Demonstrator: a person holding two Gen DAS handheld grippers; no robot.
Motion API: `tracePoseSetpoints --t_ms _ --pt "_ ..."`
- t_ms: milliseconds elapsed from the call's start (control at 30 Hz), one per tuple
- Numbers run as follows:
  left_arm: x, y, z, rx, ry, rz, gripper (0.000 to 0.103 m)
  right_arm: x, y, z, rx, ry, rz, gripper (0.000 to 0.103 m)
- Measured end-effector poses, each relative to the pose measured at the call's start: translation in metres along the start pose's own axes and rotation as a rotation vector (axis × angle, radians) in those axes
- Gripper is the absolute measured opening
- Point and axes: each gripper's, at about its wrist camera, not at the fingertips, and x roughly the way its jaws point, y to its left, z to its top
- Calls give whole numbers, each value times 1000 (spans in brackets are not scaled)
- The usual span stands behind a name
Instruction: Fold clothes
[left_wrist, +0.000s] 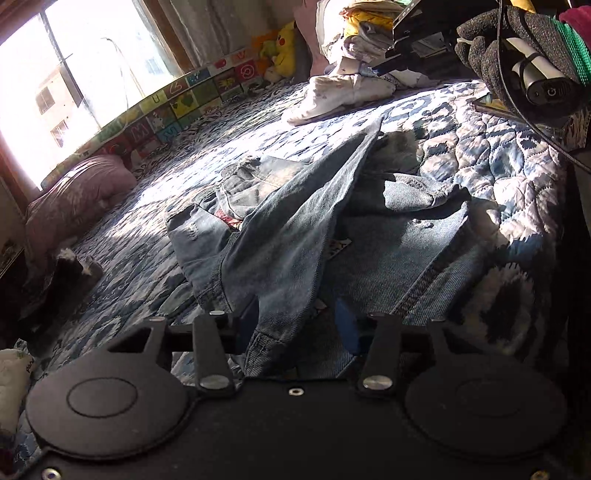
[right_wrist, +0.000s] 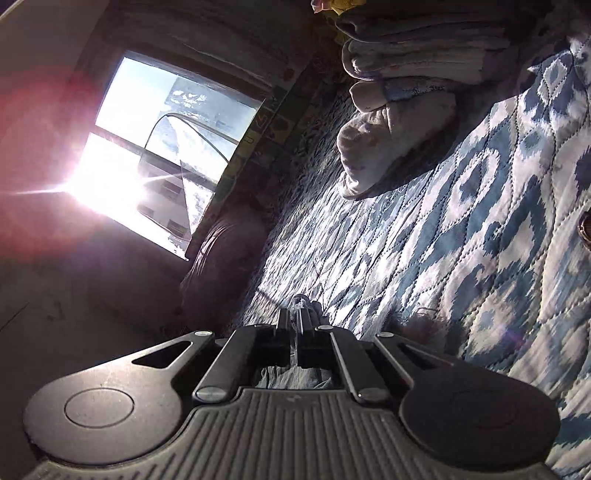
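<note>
A pair of blue jeans (left_wrist: 369, 236) lies rumpled on the quilted bed (left_wrist: 498, 155). One leg (left_wrist: 295, 229) rises in a taut ridge from my left gripper toward the far right. The left gripper (left_wrist: 295, 328) is open, its blue pads wide apart with the leg's hem lying between them. At the top right a gloved hand (left_wrist: 517, 48) holds my right gripper (left_wrist: 373, 68). In the right wrist view the right gripper (right_wrist: 298, 314) is shut on a frayed bit of blue-grey denim (right_wrist: 301, 302), and more cloth hangs below the fingers.
A pile of folded light clothes (left_wrist: 354, 40) and a white garment (left_wrist: 332, 96) sit at the far end of the bed. A pink pillow (left_wrist: 74, 195), an alphabet bumper (left_wrist: 177, 103) and yellow plush toys (left_wrist: 284, 48) line the window side. The bed edge runs along the right.
</note>
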Motion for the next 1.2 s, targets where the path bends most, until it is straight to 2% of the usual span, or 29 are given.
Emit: tracePoseSetpoints --t_ms 67,133,167,200,233,267,333,433,533,567,600,700,800,867,933,1000,1067,1133,1200 --pt "1 -2 -2 16 7 12 39 0 0 -1 -27 16 -50 6" --pt "2 -3 -4 36 31 18 40 3 -9 -5 -6 31 -104 12" --pt "5 -4 -5 51 51 21 39 5 -14 -7 15 40 -129 28" --pt "6 -5 -7 63 68 23 36 9 -19 -10 47 51 -141 53" --pt "6 -4 -9 56 65 15 30 12 -25 -13 78 61 -154 62" --pt "5 -4 -10 48 73 13 16 19 -28 -16 93 64 -166 65" --pt "3 -5 -12 68 74 26 8 31 -28 -17 89 82 -173 65" --pt "-1 -7 -16 66 62 19 4 53 -24 -15 63 100 -206 62" --pt "-2 -7 -19 44 54 13 3 74 -23 -13 60 126 -223 38" --pt "-3 -7 -19 45 53 14 3 78 -21 -13 50 135 -242 19" --pt "-3 -7 -18 45 51 15 3 83 -20 -13 39 143 -261 5" --pt "-3 -5 -18 20 49 7 3 73 1 -10 -3 107 -216 4" --pt "-2 -2 -20 -4 44 -5 2 57 32 1 -55 68 -61 4" --pt "-2 0 -20 -18 43 -13 2 46 47 5 -110 62 -10 4" --pt "-3 1 -19 -24 44 -20 2 31 37 1 -121 47 -60 4" --pt "-4 2 -21 -33 42 -28 2 32 5 -8 -98 108 -216 4" --pt "-5 2 -21 -32 41 -33 2 28 -47 -18 99 155 -263 4" --pt "-7 2 -21 -22 36 -27 2 15 -70 -26 213 112 -192 4" --pt "-11 1 -21 -4 27 -12 3 13 -69 -27 208 96 -187 8"
